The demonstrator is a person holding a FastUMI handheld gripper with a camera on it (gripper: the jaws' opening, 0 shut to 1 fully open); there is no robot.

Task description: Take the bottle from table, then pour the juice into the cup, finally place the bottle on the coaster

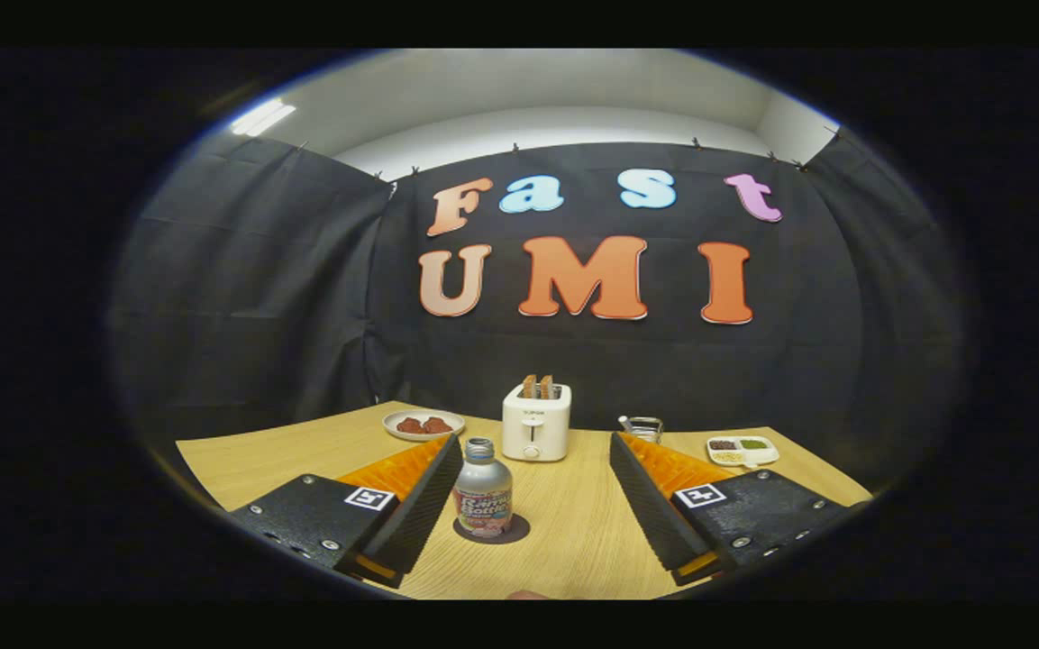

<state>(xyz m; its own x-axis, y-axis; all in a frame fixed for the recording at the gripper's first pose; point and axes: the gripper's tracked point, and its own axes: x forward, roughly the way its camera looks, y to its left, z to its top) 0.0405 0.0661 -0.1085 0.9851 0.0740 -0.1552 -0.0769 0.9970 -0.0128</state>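
Silver bottle (482, 489), label white with red and green print, standing on a dark round coaster (493, 529). Light wood-grain table (573, 532). White toaster (535, 422) behind it, brown toast (537, 386) in the slots. Far left, white plate (423, 424) with reddish-brown pieces. Far right, white tray (742, 450) with dark, green and pale fillings. Gripper (533, 505) fingers spread wide, each with a black-and-white square marker.

Claw (533, 505) fingers spread wide, gripping nothing
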